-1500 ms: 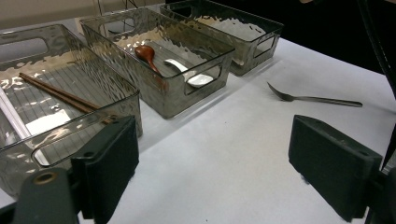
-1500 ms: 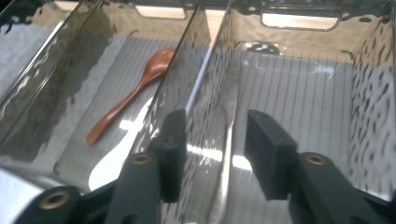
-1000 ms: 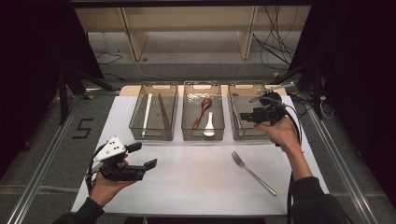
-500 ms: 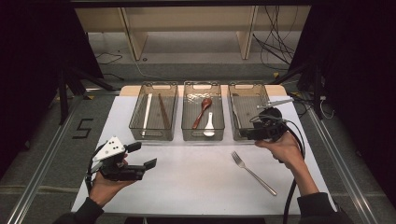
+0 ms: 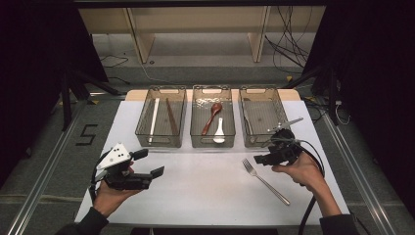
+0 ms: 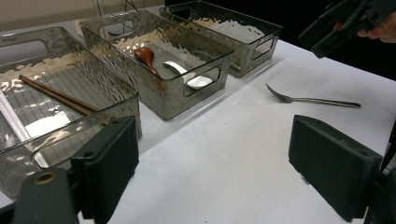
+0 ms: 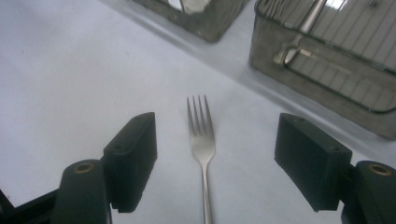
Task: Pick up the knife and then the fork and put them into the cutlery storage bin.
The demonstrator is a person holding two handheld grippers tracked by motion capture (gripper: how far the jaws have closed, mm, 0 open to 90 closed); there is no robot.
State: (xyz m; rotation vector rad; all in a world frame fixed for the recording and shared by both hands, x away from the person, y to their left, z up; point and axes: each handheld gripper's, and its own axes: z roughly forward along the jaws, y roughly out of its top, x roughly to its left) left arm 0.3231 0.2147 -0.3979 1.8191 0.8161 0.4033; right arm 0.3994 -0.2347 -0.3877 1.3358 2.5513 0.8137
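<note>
Steel fork point(image 7: 202, 140): lying flat on the white table point(image 5: 205, 191), just in front of the right-hand clear bin point(image 5: 262, 115), tines pointing toward the bins. Right gripper point(image 7: 215, 161): hovering over the fork head, jaws spread wide to either side, not touching it. Left gripper point(image 5: 150, 164): resting in the hand at the table's near left, jaws standing apart and holding nothing.

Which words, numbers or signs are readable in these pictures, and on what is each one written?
"5": a dark number marked on the grey floor to the left of the white table, seen in the high view.
No other text can be read; the three clear bins, the fork and both grippers carry no label that I can make out.
</note>
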